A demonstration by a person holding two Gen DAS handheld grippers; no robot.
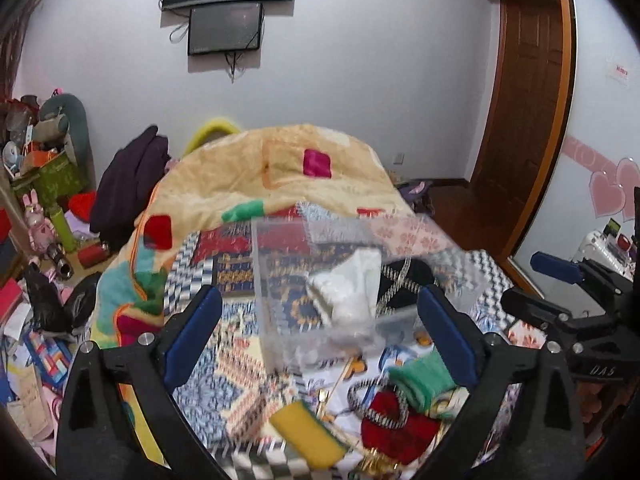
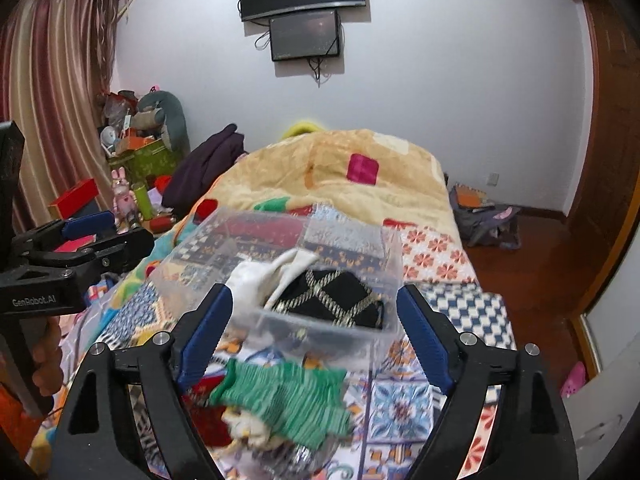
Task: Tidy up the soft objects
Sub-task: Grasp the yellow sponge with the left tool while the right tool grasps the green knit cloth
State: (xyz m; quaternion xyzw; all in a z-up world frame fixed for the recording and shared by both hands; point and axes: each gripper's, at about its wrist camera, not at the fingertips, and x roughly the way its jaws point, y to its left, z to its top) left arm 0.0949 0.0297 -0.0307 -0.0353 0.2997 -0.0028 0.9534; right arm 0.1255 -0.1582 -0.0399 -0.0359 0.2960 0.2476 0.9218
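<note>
A clear plastic bin (image 1: 280,280) (image 2: 320,328) stands on the patterned bed. Inside lie a white cloth (image 1: 352,288) (image 2: 260,280) and a black cloth with gold lattice trim (image 2: 332,300) (image 1: 404,280). In front of the bin lie a green knit piece (image 2: 288,400) (image 1: 420,380), a red cloth (image 1: 396,428), and a yellow sponge (image 1: 308,432). My left gripper (image 1: 320,336) is open and empty, above the bed before the bin. My right gripper (image 2: 316,340) is open and empty, just above the green knit piece.
A beige blanket (image 1: 280,168) (image 2: 360,184) is heaped at the far end of the bed. Clutter, boxes and toys (image 1: 44,208) crowd the left floor. A wooden door (image 1: 524,80) is at right. Bags (image 2: 484,216) lie on the floor right of the bed.
</note>
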